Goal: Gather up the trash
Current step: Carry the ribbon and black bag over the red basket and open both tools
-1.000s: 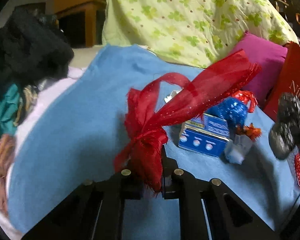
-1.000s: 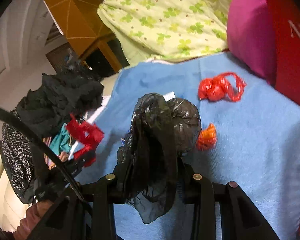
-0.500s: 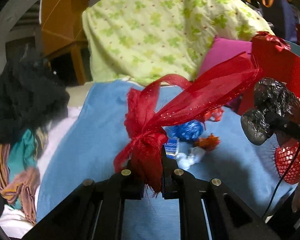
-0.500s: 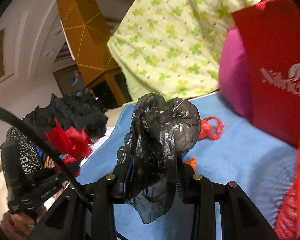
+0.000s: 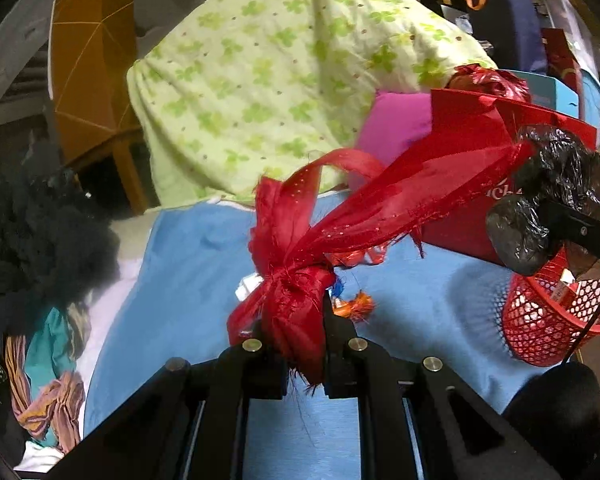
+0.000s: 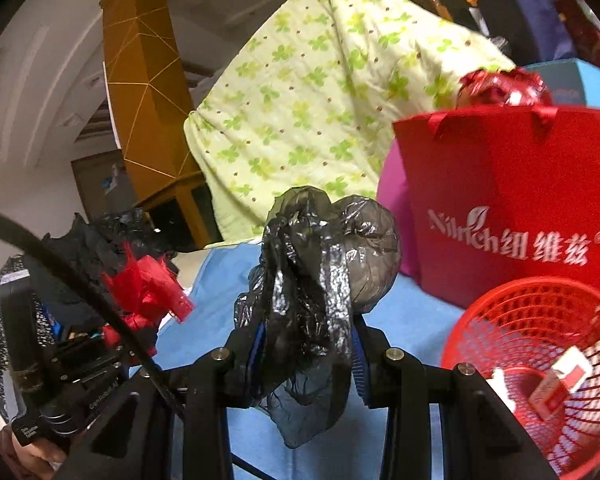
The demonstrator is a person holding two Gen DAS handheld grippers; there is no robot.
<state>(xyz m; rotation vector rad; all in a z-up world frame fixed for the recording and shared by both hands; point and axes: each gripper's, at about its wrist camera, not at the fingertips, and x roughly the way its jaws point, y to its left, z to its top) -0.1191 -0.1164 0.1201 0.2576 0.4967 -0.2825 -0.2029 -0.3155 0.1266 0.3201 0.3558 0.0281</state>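
My left gripper is shut on a red sheer ribbon and holds it above the blue sheet. My right gripper is shut on a crumpled black plastic bag; that bag also shows at the right of the left wrist view. A red mesh basket with small boxes inside stands at the lower right, just right of the black bag; it also shows in the left wrist view. An orange wrapper and red foil scrap lie on the sheet behind the ribbon.
A red paper gift bag stands behind the basket, beside a pink pillow. A green clover quilt hangs behind. A pile of dark clothes lies left of the sheet. The left gripper with the ribbon shows at the left of the right wrist view.
Both grippers have lifted and swung right with their loads. The red basket and gift bag have come into view; the blue box and foil ball have slid out of sight behind the ribbon.
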